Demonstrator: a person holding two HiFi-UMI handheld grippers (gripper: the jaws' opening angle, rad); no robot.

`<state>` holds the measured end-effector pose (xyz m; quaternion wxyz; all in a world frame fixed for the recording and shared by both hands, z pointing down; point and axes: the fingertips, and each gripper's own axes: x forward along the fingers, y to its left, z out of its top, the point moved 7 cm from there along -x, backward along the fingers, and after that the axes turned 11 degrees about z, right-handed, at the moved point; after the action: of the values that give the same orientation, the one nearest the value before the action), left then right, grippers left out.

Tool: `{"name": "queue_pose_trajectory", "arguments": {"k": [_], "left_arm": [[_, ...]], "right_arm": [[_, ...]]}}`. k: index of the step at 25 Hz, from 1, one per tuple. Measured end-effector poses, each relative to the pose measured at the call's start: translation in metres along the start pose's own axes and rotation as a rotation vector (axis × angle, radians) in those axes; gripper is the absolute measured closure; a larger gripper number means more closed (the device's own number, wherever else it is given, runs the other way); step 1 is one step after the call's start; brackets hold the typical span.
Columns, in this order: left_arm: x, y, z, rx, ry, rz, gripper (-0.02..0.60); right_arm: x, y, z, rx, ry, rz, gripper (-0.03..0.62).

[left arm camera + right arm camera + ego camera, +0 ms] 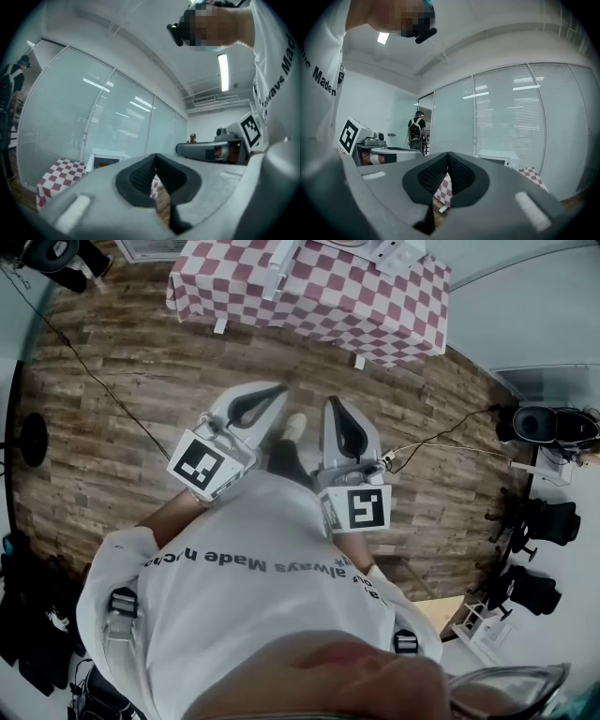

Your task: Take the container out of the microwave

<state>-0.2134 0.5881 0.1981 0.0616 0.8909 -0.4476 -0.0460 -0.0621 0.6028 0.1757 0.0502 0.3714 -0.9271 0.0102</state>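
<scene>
A: Tongs, state?
B: Left gripper (275,390) and right gripper (334,404) are both sitting fully closed, gripping nothing, side by side at frame centre and pointing toward the checked table (309,296) at upper centre.
A: Container?
B: Too small to make out. The white microwave (106,159) is standing on that table, lower left in the left gripper view, well apart from both tongs.
</scene>
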Motion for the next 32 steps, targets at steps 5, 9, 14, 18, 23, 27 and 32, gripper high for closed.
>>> {"name": "queue_pose_trajectory", "arguments": {"k": [5, 9, 14, 18, 23, 27, 32], "left_arm": [[0.021, 0.001, -0.004, -0.002, 0.010, -0.011, 0.577], [0.046, -0.003, -0.003, 0.008, 0.007, -0.029, 0.577], [0.085, -0.006, -0.001, 0.009, 0.005, -0.030, 0.577], [0.121, -0.010, -0.001, 0.022, 0.011, -0.029, 0.577], [0.174, -0.015, 0.000, 0.028, 0.012, -0.023, 0.577], [0.217, -0.023, -0.002, 0.016, 0.019, -0.018, 0.577], [0.265, -0.030, -0.005, 0.021, 0.024, -0.006, 0.577]], "right_arm": [[0.002, -0.018, -0.002, 0.002, -0.009, -0.014, 0.592], [0.001, -0.042, -0.002, 0.003, -0.014, -0.027, 0.592], [0.003, -0.081, -0.003, 0.003, -0.030, -0.032, 0.592], [0.003, -0.118, -0.003, 0.011, -0.035, -0.030, 0.592], [0.003, -0.173, -0.004, 0.016, -0.042, -0.030, 0.592], [0.002, -0.217, -0.007, 0.024, -0.037, -0.026, 0.592], [0.000, -0.269, -0.008, 0.026, -0.039, -0.017, 0.592]]}}
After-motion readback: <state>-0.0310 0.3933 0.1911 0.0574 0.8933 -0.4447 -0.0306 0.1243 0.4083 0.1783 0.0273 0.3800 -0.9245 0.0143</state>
